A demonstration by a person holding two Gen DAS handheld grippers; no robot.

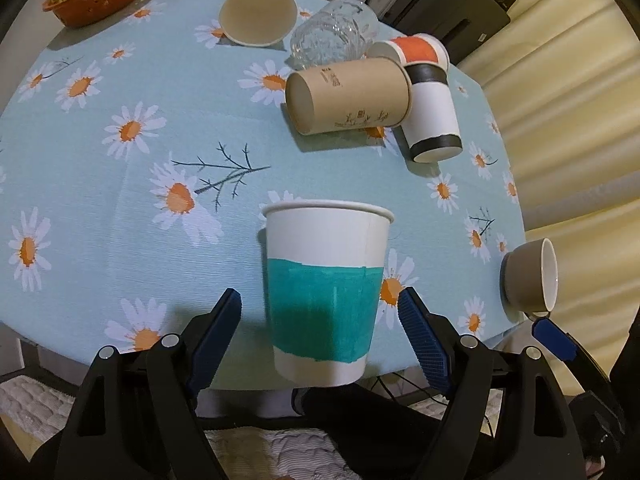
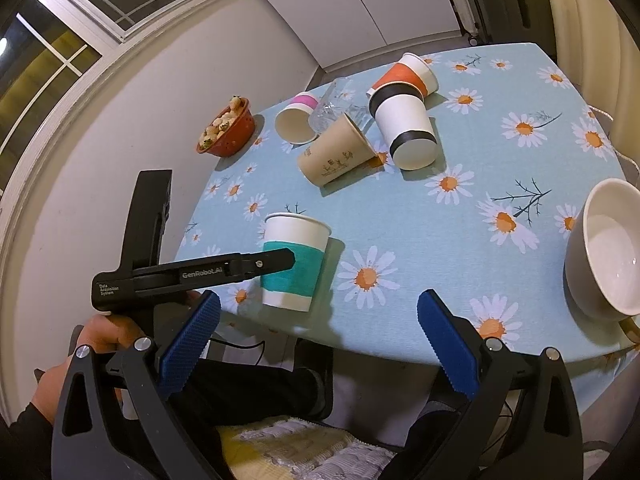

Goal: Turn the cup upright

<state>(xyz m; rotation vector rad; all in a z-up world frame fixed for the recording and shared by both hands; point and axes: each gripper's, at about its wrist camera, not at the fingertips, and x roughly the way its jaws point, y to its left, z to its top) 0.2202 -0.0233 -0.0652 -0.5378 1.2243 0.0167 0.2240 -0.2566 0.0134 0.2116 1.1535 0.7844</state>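
Teal-banded cup: upright near the table's near edge, mouth up, base on the daisy cloth.
Left gripper: jaws spread wide, one finger on each side of the cup, apparently clear of its wall, though the fisheye makes the gap hard to judge.
Right gripper: jaws wide, holding nothing, off the table edge.
Grey bowl: at 3 o'clock from the cup, tipped on its side.
Brown cup: lying down at 12 o'clock.
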